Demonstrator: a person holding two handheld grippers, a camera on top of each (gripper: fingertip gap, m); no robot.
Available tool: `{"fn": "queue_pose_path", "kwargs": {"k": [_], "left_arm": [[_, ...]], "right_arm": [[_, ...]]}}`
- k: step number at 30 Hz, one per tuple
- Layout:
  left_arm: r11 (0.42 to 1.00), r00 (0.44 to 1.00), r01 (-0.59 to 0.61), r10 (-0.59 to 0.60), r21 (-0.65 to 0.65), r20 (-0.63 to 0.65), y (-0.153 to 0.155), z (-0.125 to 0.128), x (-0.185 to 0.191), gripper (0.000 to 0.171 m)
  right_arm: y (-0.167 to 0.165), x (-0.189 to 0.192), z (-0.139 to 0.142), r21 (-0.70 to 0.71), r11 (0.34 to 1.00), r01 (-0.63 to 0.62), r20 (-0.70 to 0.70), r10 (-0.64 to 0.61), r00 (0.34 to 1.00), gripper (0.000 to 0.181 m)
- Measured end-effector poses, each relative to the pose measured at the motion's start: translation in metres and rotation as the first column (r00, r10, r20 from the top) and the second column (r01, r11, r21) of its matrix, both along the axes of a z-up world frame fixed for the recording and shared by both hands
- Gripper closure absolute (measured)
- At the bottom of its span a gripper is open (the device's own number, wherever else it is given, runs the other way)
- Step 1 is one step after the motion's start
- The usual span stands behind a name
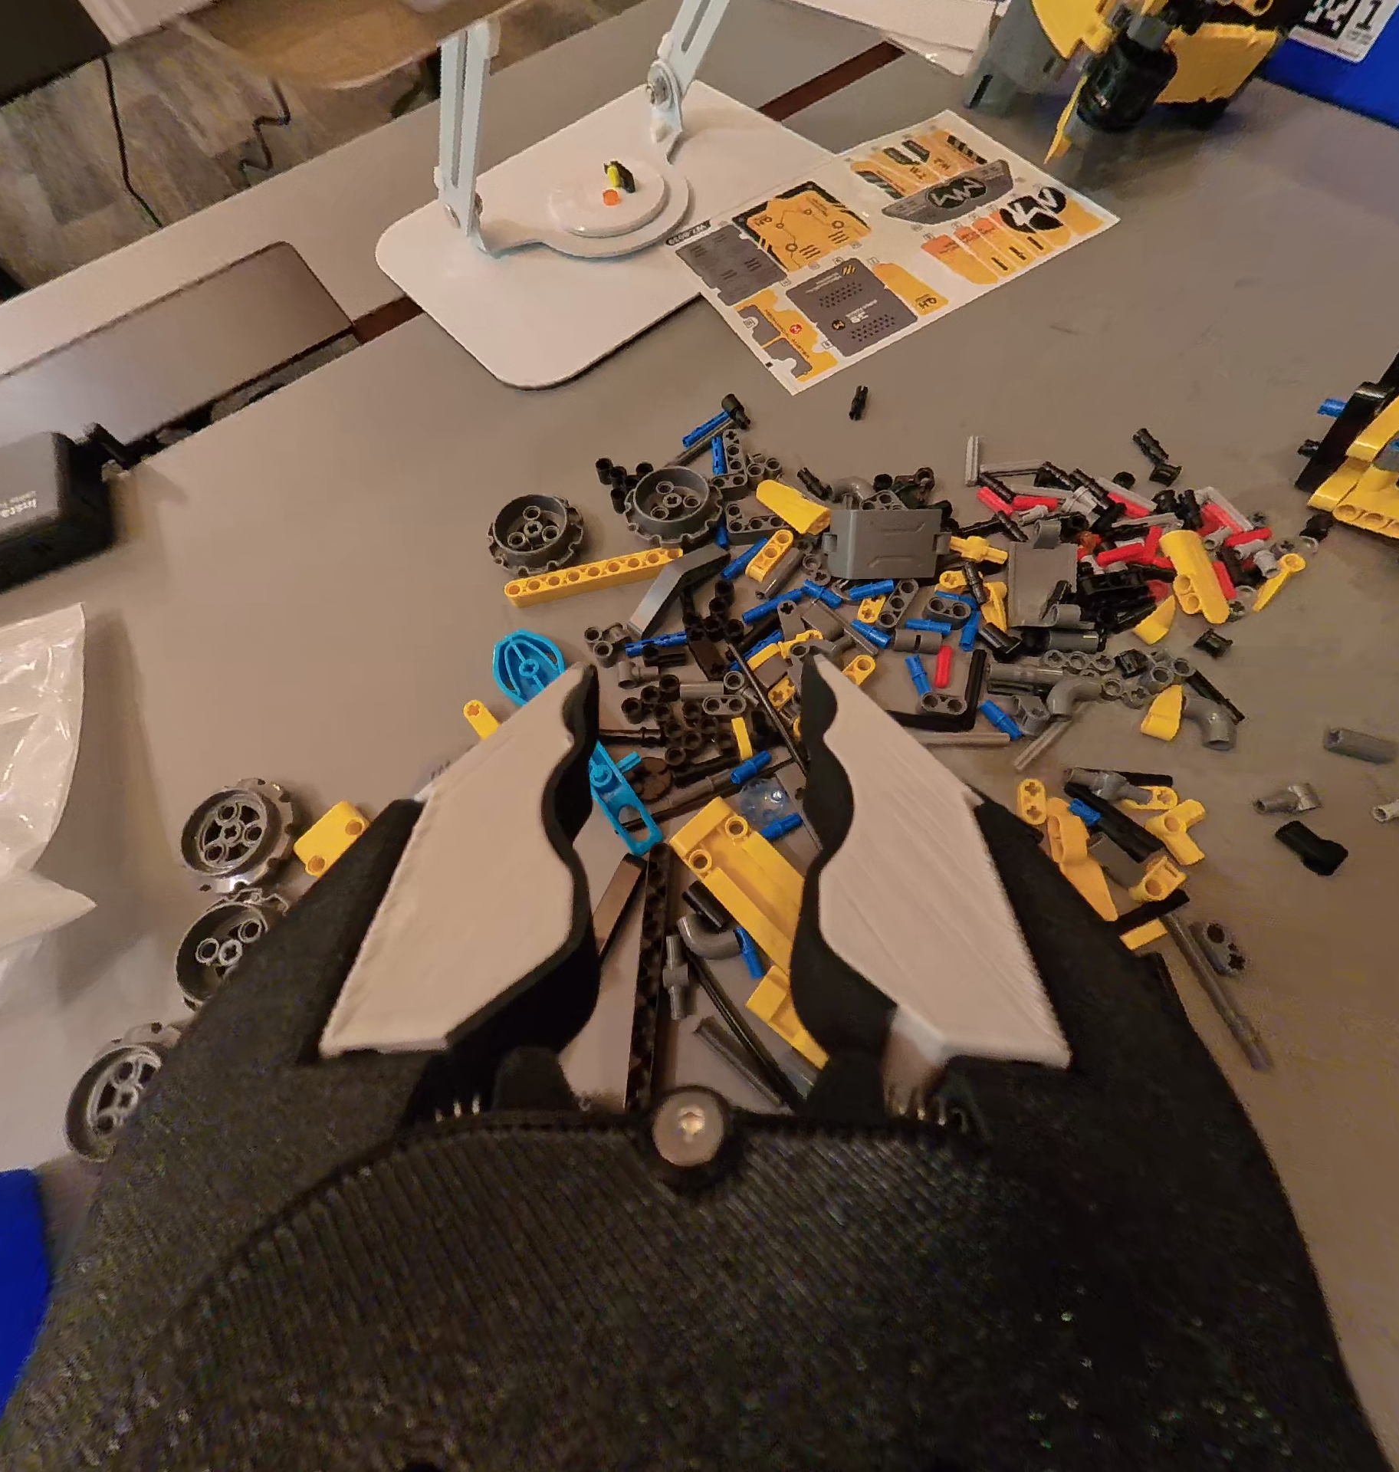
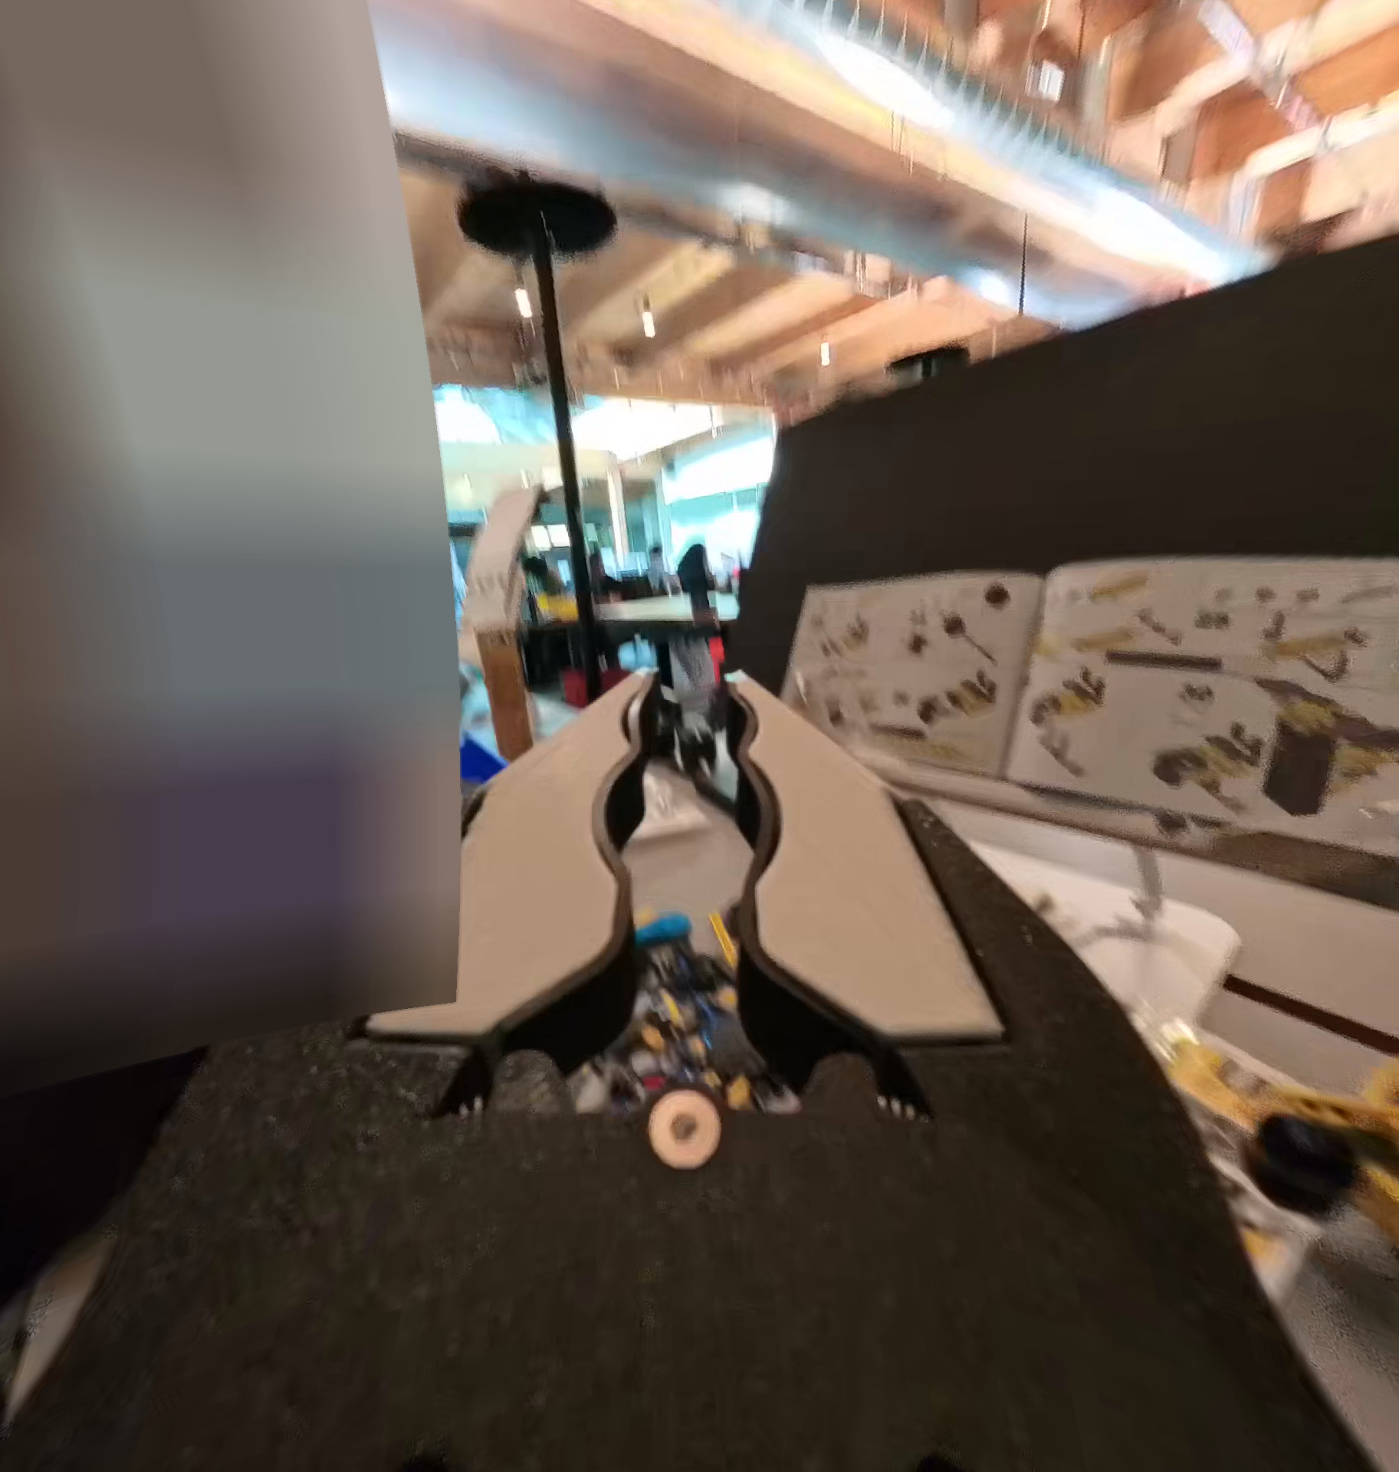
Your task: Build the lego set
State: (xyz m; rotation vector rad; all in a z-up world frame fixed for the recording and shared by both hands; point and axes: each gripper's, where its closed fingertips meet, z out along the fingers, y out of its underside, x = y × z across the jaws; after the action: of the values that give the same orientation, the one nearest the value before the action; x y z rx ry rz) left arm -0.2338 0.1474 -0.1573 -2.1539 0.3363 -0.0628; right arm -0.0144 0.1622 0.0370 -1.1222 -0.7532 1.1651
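The left hand-held gripper point(image 1: 700, 677) hangs over the near edge of a pile of loose building pieces point(image 1: 879, 621) on the grey desk point(image 1: 298, 557), its fingers spread wide with nothing between them. Below its gap, inside the pile, lie a yellow panel point(image 1: 740, 856) and a light blue piece point(image 1: 620, 796); a long yellow beam point(image 1: 592, 575) sits at the pile's far left edge, and grey wheel hubs point(image 1: 234, 836) lie left of the pile. Beyond the pile are a sticker sheet point(image 1: 895, 247) and a white stand base point(image 1: 521, 303); a part-built yellow model point(image 1: 1381, 470) lies right of the pile. The right hand-held gripper point(image 2: 688, 685) is raised above the pile and points out across the room, blurred, its fingers a narrow way apart and holding nothing. An open instruction booklet point(image 2: 1118, 677) stands to its right.
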Motion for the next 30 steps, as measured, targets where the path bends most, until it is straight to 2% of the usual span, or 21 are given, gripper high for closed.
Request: {"fn": "queue_pose_path", "kwargs": {"k": [1, 4, 5, 7, 8, 10, 14, 18, 20, 24, 30], "left_arm": [[1.0, 1.0, 0.006, -0.006, 0.025, -0.007, 0.001, 0.005, 0.002, 0.124], [0.991, 0.998, 0.034, -0.04, 0.13, 0.041, 0.002, 0.026, 0.011, 0.128], [0.987, 0.997, 0.035, -0.046, 0.156, 0.068, 0.002, 0.032, 0.012, 0.129], [0.982, 0.992, 0.029, -0.052, 0.185, 0.118, 0.001, 0.038, 0.012, 0.131], [0.982, 0.989, 0.025, -0.052, 0.188, 0.139, 0.001, 0.039, 0.011, 0.131], [0.983, 0.984, 0.019, -0.05, 0.18, 0.168, 0.001, 0.039, 0.01, 0.131], [0.986, 0.988, 0.02, -0.045, 0.164, 0.15, 0.002, 0.035, 0.01, 0.13], [0.989, 0.99, 0.028, -0.048, 0.146, 0.133, 0.002, 0.03, 0.012, 0.129], [0.989, 0.991, 0.03, -0.048, 0.145, 0.126, 0.002, 0.03, 0.013, 0.129], [0.989, 0.991, 0.025, -0.044, 0.147, 0.125, 0.002, 0.03, 0.011, 0.128], [0.988, 0.99, 0.024, -0.044, 0.153, 0.132, 0.001, 0.032, 0.011, 0.128]], "right_arm": [[0.011, -0.002, -0.011, -0.01, 1.0, 0.005, 0.086, -0.004, 0.996, 0.165], [0.04, -0.014, -0.065, 0.026, 0.999, 0.027, 0.336, -0.034, 0.941, 0.165], [0.046, -0.018, -0.087, 0.037, 0.999, 0.016, 0.404, -0.03, 0.914, 0.174], [0.042, -0.029, -0.128, -0.046, 0.997, -0.056, 0.519, 0.072, 0.852, 0.181], [0.036, -0.035, -0.141, -0.096, 0.991, -0.09, 0.558, 0.129, 0.819, 0.181], [0.028, -0.043, -0.159, -0.128, 0.987, -0.097, 0.635, 0.157, 0.757, 0.181], [0.019, -0.052, -0.205, -0.144, 0.989, -0.03, 0.84, 0.139, 0.525, 0.158], [0.03, -0.051, -0.24, -0.08, 0.995, 0.054, 0.953, 0.06, 0.297, 0.161], [0.03, -0.052, -0.247, -0.108, 0.991, 0.073, 0.961, 0.086, 0.263, 0.162], [0.023, -0.058, -0.248, -0.232, 0.969, 0.088, 0.935, 0.197, 0.294, 0.163], [0.026, -0.057, -0.254, -0.213, 0.973, 0.095, 0.954, 0.186, 0.236, 0.167]]}}
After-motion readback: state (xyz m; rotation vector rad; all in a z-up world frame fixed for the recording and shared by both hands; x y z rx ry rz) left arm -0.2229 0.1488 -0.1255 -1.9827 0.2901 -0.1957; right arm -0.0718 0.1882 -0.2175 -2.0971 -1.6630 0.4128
